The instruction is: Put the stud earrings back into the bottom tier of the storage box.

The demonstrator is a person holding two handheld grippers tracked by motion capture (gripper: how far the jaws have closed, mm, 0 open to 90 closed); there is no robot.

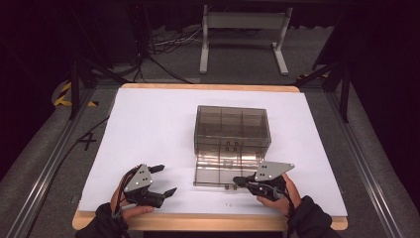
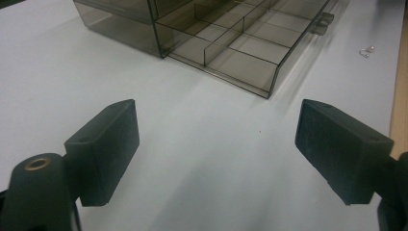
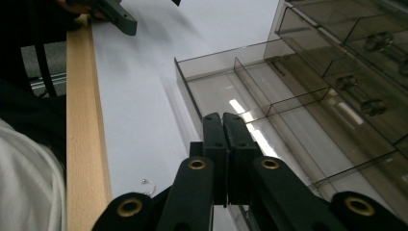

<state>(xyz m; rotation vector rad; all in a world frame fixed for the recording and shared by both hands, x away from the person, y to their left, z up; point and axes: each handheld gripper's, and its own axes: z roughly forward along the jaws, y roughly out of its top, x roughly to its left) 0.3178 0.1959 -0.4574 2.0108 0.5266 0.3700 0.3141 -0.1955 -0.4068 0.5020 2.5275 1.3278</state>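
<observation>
Drawer: smoky clear plastic drawer [image 1: 225, 169] pulled out of divided organiser box [image 1: 232, 130].
Right gripper [image 1: 238, 181]: jaws closed at drawer's front; push squarely, probably.
Left gripper [image 1: 164, 180]: jaws apart, empty.

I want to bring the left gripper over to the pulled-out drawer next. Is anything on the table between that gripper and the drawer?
Nothing visible. In the left gripper view, bare white table runs from the open left gripper to the smoky drawer. A small metal piece lies off to one side, beyond the drawer's corner. The shut right gripper is at the drawer's far front corner.

A small metal hook [image 3: 149, 184] lies on the white table cover [image 1: 148, 129]; a grey stand [image 1: 242, 29] stands beyond.
</observation>
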